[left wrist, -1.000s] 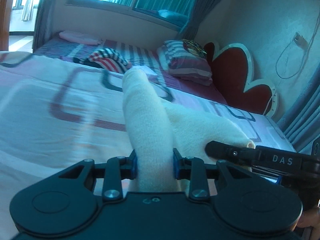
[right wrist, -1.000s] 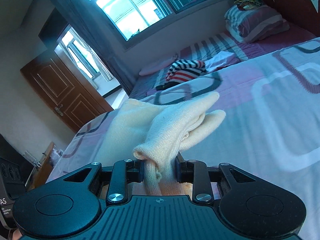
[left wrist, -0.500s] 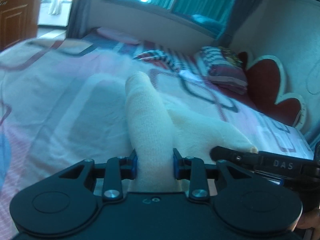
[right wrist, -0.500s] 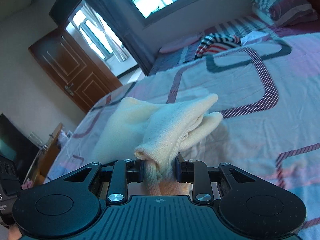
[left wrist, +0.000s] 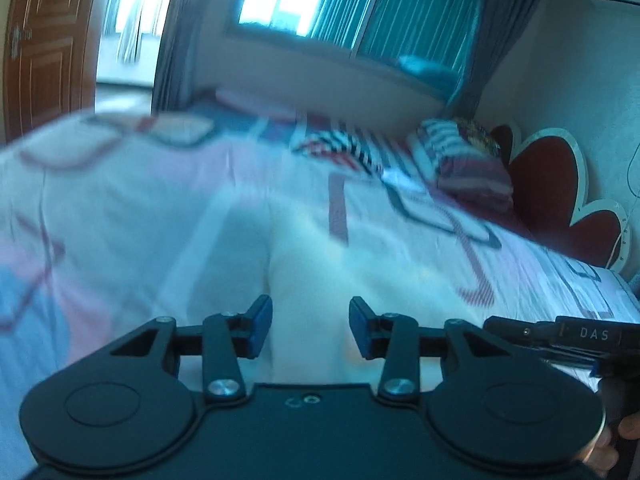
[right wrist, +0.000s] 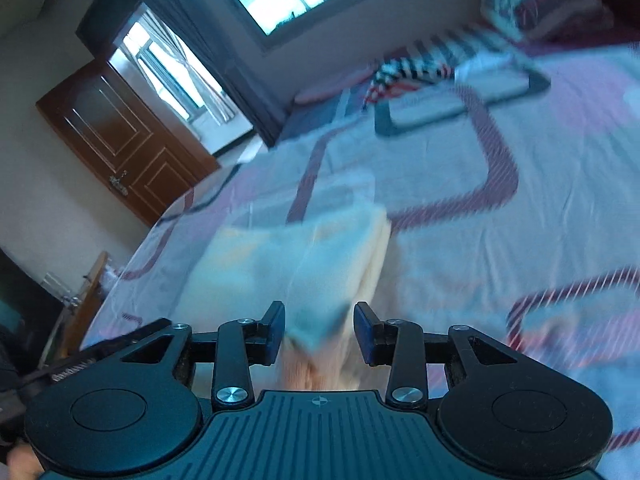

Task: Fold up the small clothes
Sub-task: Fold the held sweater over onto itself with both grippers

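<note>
Letting go cleanly: left gripper [left wrist: 310, 326] and right gripper [right wrist: 319, 330] spread wide; lift straight off cream cloth [right wrist: 304, 256] between fingers, avoiding snags.

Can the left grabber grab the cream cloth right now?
Probably yes. The left gripper stands open with the cream cloth right between and ahead of its fingers on the bed. Nothing seems to block it, though the picture is blurry.

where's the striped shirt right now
The striped shirt lies far up the bed, centre-right in the left wrist view, just left of the pillow; in the right wrist view it sits upper right.
</note>
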`<action>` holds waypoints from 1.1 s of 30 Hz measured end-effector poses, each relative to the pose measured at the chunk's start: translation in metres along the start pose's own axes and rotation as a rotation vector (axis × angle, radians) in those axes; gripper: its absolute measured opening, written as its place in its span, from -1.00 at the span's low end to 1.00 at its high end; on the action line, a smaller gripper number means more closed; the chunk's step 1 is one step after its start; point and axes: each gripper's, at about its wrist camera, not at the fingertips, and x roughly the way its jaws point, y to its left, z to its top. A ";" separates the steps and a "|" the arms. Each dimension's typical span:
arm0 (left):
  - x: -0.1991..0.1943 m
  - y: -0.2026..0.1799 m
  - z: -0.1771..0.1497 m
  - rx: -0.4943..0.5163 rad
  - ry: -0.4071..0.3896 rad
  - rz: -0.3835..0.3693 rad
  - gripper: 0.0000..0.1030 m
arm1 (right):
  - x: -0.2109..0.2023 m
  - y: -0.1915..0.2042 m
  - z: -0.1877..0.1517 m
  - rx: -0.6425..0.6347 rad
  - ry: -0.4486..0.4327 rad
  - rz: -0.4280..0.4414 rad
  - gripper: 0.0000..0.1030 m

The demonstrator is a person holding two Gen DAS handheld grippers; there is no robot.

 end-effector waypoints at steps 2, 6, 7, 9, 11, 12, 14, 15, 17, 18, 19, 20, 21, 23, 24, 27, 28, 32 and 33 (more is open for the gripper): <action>0.008 -0.008 0.010 0.011 -0.001 -0.009 -0.23 | -0.001 0.009 0.009 -0.039 -0.036 -0.014 -0.27; 0.047 -0.019 0.014 0.004 0.061 0.015 -0.24 | 0.028 0.020 0.024 -0.062 -0.019 0.006 -0.27; 0.056 -0.017 0.012 -0.005 0.067 0.042 -0.24 | 0.038 0.021 0.024 -0.068 -0.003 -0.002 -0.27; 0.068 -0.013 0.009 -0.022 0.067 0.093 -0.24 | 0.060 0.018 0.024 -0.077 0.043 -0.034 -0.27; 0.074 -0.009 0.008 -0.029 0.074 0.131 -0.23 | 0.080 0.011 0.022 -0.106 0.078 -0.091 -0.27; 0.077 -0.006 0.008 -0.043 0.086 0.144 -0.20 | 0.087 0.007 0.021 -0.122 0.088 -0.111 -0.28; 0.075 -0.003 0.007 -0.060 0.089 0.151 -0.20 | 0.092 0.004 0.021 -0.153 0.081 -0.133 -0.28; 0.071 -0.004 0.007 -0.057 0.085 0.155 -0.20 | 0.092 0.005 0.022 -0.163 0.086 -0.136 -0.28; 0.057 -0.007 0.007 -0.049 0.066 0.150 -0.23 | 0.085 0.008 0.022 -0.176 0.083 -0.125 -0.28; 0.048 -0.008 0.006 -0.041 0.061 0.146 -0.24 | 0.077 0.009 0.022 -0.172 0.074 -0.106 -0.28; 0.038 -0.009 0.004 -0.030 0.058 0.137 -0.24 | 0.066 0.011 0.021 -0.173 0.064 -0.071 -0.28; 0.028 -0.011 0.001 -0.014 0.057 0.129 -0.24 | 0.055 0.013 0.018 -0.181 0.056 -0.047 -0.28; 0.018 -0.013 -0.003 0.003 0.056 0.130 -0.24 | 0.043 0.016 0.013 -0.194 0.049 -0.028 -0.28; 0.001 -0.016 -0.011 0.020 0.065 0.132 -0.20 | 0.026 0.023 0.002 -0.228 0.054 0.005 -0.28; -0.007 -0.016 -0.018 0.014 0.073 0.133 -0.20 | 0.018 0.026 -0.005 -0.248 0.053 0.011 -0.28; -0.018 -0.017 -0.037 -0.021 0.121 0.128 -0.20 | 0.005 0.032 -0.025 -0.272 0.050 0.019 -0.28; -0.019 -0.017 -0.043 -0.017 0.132 0.130 -0.20 | 0.005 0.033 -0.032 -0.292 0.055 0.010 -0.28; -0.013 -0.014 -0.059 -0.021 0.169 0.141 -0.15 | 0.016 0.022 -0.051 -0.278 0.108 -0.063 -0.28; -0.012 -0.012 -0.060 -0.037 0.170 0.141 -0.14 | 0.019 0.017 -0.052 -0.249 0.127 -0.066 -0.28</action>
